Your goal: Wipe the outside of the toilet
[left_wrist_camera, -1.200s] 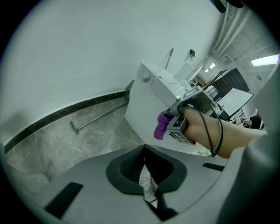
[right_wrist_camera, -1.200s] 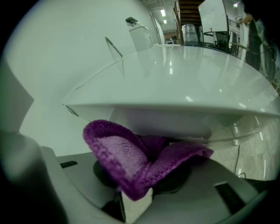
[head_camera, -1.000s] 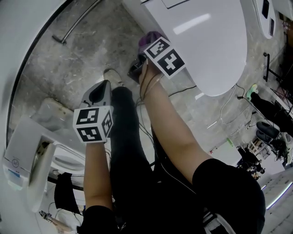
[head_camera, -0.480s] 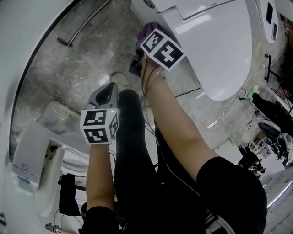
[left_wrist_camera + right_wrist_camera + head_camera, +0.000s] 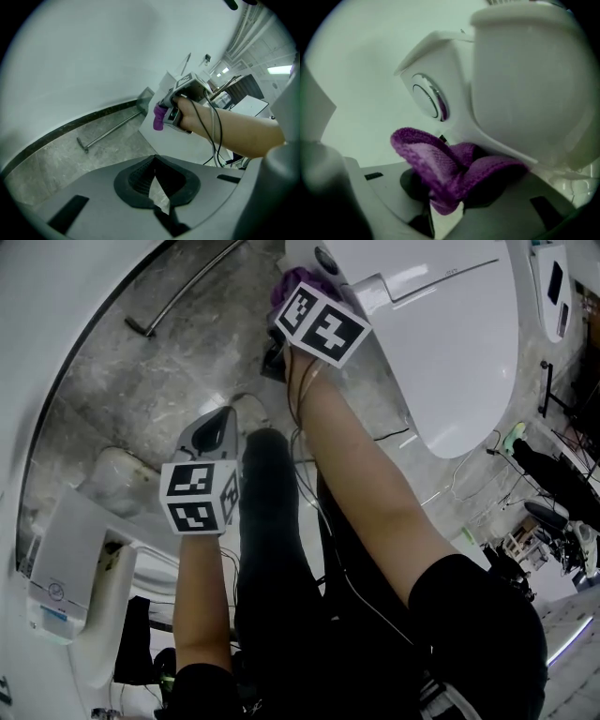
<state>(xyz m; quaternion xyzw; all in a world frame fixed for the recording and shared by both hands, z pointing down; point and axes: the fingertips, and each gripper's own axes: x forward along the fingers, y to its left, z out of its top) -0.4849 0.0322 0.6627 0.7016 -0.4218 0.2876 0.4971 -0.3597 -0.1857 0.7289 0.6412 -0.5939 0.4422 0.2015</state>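
**Toilet [image 5: 450, 343] shell meets purple cloth**

It fills the far right of the head view. The right claw [image 5: 284, 298] is clamped on a purple cloth [image 5: 440, 164], which lies against the white shell just below the round button [image 5: 429, 101]. The left claw [image 5: 157, 185], tips together and empty, hangs over the stone floor [image 5: 141, 409], well apart to the left.

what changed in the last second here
The right tongs, shut on the purple cloth, slid along the side of the toilet toward its back, near the round button. Nothing was grasped or released. The left tongs stay shut and empty, held apart above the floor.
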